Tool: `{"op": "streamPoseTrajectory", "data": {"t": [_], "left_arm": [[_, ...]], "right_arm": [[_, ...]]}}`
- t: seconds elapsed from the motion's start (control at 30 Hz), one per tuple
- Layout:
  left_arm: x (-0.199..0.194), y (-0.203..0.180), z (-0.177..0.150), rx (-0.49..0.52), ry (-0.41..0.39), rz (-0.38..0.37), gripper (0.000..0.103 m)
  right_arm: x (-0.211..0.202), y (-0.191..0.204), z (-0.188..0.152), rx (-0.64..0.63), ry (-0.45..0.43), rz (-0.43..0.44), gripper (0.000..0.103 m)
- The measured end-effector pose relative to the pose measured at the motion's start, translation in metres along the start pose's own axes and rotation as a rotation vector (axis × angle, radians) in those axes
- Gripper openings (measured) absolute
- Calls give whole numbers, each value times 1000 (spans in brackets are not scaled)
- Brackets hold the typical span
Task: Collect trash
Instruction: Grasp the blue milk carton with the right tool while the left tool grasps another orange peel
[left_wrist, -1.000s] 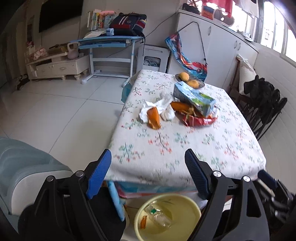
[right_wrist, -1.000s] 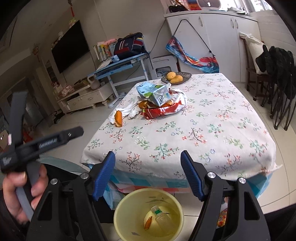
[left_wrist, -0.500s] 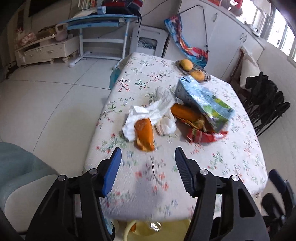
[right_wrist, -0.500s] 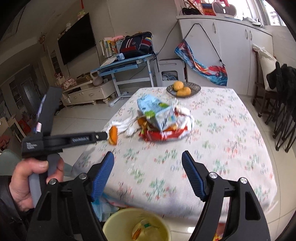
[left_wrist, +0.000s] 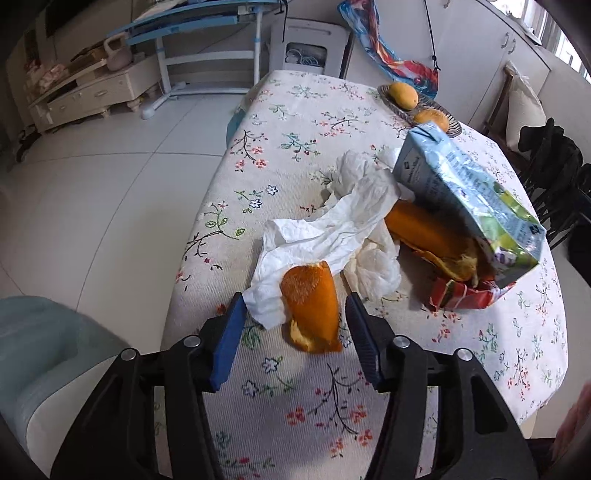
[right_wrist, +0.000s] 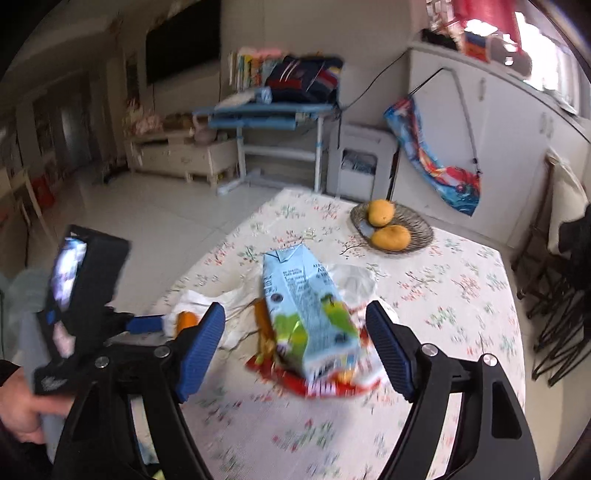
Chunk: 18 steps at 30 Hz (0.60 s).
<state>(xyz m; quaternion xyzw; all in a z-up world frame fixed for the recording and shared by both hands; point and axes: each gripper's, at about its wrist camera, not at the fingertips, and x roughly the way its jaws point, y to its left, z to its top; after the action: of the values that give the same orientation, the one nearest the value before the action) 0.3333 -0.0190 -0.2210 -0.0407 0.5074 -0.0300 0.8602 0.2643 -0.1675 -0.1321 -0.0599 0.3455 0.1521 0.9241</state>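
Trash pile not yet cleared from floral-cloth tabletop (left_wrist: 295, 122). Left hand-held gripper (left_wrist: 291, 328), jaws just been closing, straddles orange peel chunk (left_wrist: 312, 299), pads not touching. Right hand-held gripper (right_wrist: 295, 347), jaws just been widening, brackets pale-blue juice carton (right_wrist: 306, 310), no grip. White crumpled tissue (left_wrist: 332, 225) and red snack wrapper (left_wrist: 465, 295) remain.

Left gripper (left_wrist: 293, 317): black plastic frame, two angled arms, silver screw heads at joints; blue ribbed pads on fingers (left_wrist: 229, 343); right gripper (right_wrist: 295, 328): same black frame, silver screws, blue ribbed pads; left hand (right_wrist: 22, 410) on grey handle; dark sleeve at wrist.
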Motion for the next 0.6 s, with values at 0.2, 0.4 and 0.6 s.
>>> {"op": "streamPoseTrajectory", "data": {"t": [0.2, 0.4, 0.6], "left_arm": [[3, 2, 6, 4, 4, -17, 49], [5, 1, 9, 24, 4, -15, 48], [5, 1, 12, 31, 17, -50, 24]], "right_arm": [[53, 0, 11, -76, 169, -23, 75], [84, -4, 3, -74, 272, -15, 62], [63, -25, 4, 73, 198, 53, 61]]}}
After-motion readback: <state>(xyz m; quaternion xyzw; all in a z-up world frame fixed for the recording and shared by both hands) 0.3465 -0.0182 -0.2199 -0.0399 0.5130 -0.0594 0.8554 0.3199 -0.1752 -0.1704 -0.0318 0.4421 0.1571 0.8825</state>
